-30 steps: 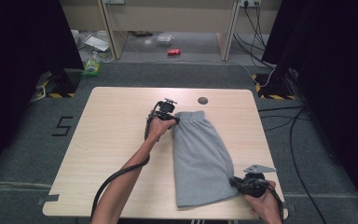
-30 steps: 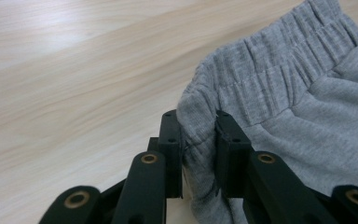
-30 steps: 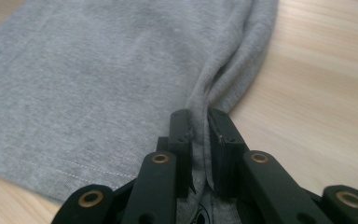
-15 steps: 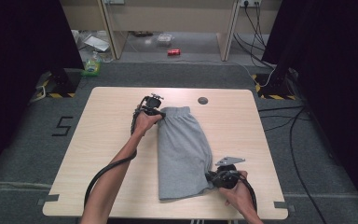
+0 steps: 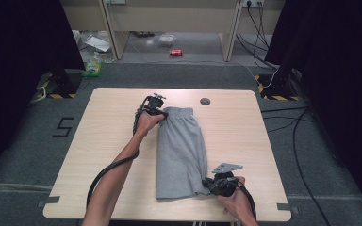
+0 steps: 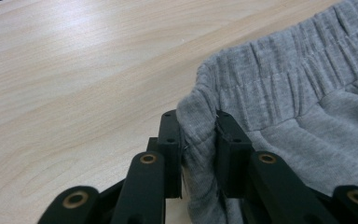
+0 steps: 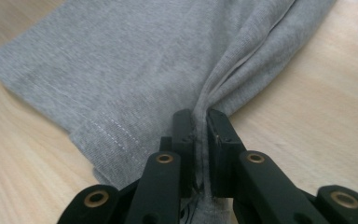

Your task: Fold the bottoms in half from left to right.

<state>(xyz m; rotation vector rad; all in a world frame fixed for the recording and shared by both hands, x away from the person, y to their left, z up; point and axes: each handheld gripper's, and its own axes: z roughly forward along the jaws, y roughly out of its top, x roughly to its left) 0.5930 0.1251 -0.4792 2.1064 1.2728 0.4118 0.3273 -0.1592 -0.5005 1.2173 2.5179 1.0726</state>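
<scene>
Folded grey shorts lie lengthwise on the table, the left gripper pinching the waistband corner and the right gripper clamped on the hem corner, fabric hiding both grippers' pads.

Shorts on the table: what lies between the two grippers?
In the high view, the folded grey shorts span from left gripper to right gripper.

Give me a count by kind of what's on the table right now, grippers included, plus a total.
Grey shorts: 1
Grippers, both clamped on the shorts: 2, the left gripper at the waistband corner, the right gripper at the hem corner
Round dark cap in the table, near its far edge: 1
Total: 4
</scene>
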